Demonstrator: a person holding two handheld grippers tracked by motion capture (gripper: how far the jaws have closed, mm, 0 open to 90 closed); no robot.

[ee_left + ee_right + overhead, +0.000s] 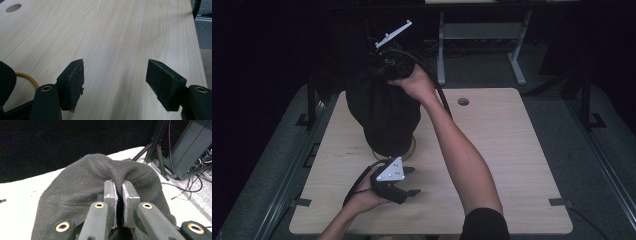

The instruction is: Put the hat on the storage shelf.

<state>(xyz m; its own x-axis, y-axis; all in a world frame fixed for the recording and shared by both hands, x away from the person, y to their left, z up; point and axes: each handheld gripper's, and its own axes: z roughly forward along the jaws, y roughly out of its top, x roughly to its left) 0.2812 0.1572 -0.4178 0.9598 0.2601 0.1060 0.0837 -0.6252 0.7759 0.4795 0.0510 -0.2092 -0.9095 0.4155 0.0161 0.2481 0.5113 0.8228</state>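
Note:
A black cloth bag (382,112) hangs over the middle of the wooden table (512,160), its bottom just above a yellow ring (411,149). My right gripper (394,62) is raised at the bag's top and shut on the black fabric (100,172), which bunches around the closed jaws (121,192). My left gripper (404,181) rests low near the table's front edge, just below the bag, jaws wide open over bare wood (115,72) with nothing between them. The yellow ring (27,78) and a bit of the bag (6,82) show at the left gripper view's left edge.
A round cable hole (463,101) sits at the table's back middle. Behind the table stand grey desk legs (517,62) on a dark floor. Black frames and cables (185,152) stand off the table's side.

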